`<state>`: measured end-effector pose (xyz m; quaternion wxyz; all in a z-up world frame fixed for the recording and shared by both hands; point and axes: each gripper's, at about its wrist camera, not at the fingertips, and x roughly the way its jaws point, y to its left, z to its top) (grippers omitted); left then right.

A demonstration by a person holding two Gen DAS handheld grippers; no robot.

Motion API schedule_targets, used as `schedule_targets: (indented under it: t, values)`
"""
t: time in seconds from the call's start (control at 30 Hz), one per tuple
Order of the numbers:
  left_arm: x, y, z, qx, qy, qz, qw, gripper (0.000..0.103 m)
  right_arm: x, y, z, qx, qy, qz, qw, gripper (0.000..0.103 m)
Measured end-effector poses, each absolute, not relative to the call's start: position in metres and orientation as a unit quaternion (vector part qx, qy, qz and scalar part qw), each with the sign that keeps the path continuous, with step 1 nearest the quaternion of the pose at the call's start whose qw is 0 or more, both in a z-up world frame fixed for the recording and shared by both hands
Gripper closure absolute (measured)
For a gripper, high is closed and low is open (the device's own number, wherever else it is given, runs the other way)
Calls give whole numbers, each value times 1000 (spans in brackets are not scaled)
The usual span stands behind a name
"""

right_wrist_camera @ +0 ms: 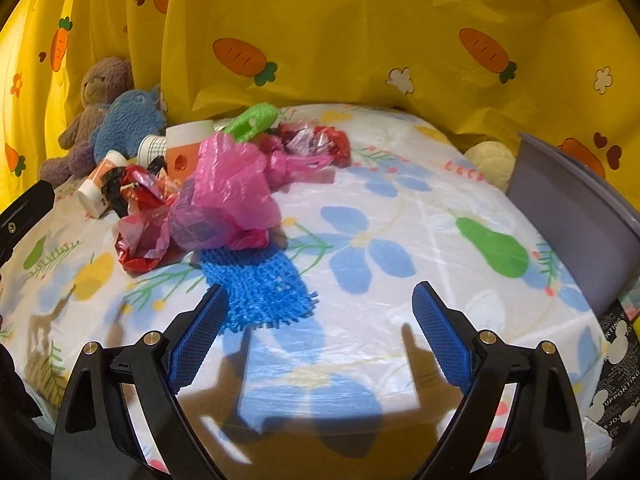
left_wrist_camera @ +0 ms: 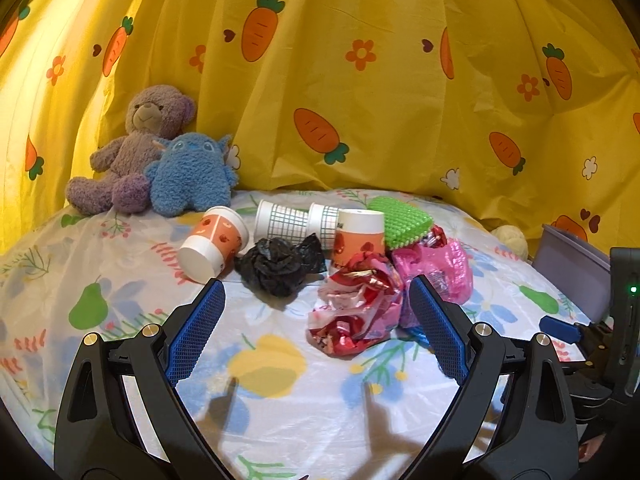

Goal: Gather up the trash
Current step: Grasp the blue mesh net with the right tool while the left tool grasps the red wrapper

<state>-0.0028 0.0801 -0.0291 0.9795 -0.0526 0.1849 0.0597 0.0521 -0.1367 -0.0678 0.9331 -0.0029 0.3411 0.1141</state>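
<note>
Four paper cups are counted in the left wrist view: two orange-printed cups and two green-gridded white cups. Beside them lie one crumpled black plastic bag, one red foil wrapper and one pink plastic bag. All rest on the floral-covered table. Both the left gripper and right gripper are held with fingers apart and empty. Open surface lies rightward toward the grey bin at the table edge.
</note>
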Motion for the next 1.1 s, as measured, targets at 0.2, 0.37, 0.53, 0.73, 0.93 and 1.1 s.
schedule_targets:
  t: [0.2, 0.37, 0.53, 0.73, 0.93, 1.1]
  values:
    - [-4, 95, -36, -60, 193, 69, 977, 11, 63, -107, -78, -23, 365, 141, 920, 23]
    - [0, 92, -40, -59, 204, 55, 976, 11, 76, -104, -86, -19, 390, 155, 908, 42]
    - [9, 84, -44, -59, 218, 32, 974, 11, 73, -101, -85, -31, 380, 179, 907, 76]
    - [22, 74, -49, -51, 237, 9, 970, 14, 64, -108, -80, -39, 361, 172, 916, 90]
    - [50, 70, -52, -61, 279, -33, 958, 28, 52, -141, -65, -35, 335, 143, 931, 90]
    - [73, 70, -63, -77, 323, -52, 942, 46, 46, -163, -54, -46, 312, 104, 943, 90]
